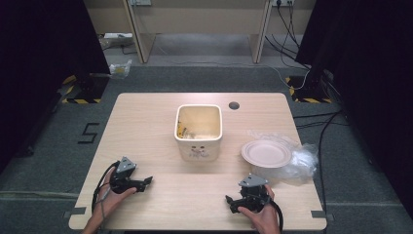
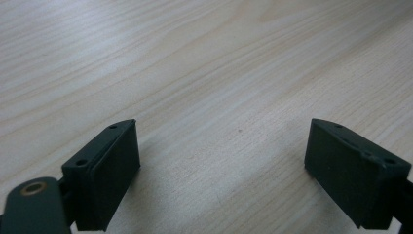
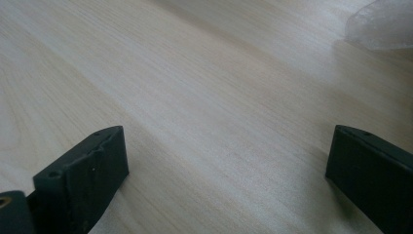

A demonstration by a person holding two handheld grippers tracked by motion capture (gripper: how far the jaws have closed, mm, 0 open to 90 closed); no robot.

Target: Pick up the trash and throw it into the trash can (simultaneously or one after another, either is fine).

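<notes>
High view is showing both grippers resting low near the front edge of the table (image 1: pixel 146 109), nothing between their jaws. The left gripper (image 1: pixel 146 181) is pointing right with its jaws spread wide over bare wood; the right gripper (image 1: pixel 230 201) is pointing left, equally wide and empty. Nearest to them are the white bin (image 1: pixel 198 130) at mid-table and the paper plate (image 1: pixel 266 153) lying on crinkled plastic wrap (image 1: pixel 304 161) (just ahead of the right hand). Work seems to be at its start; next probably comes a reach toward the plate.
</notes>
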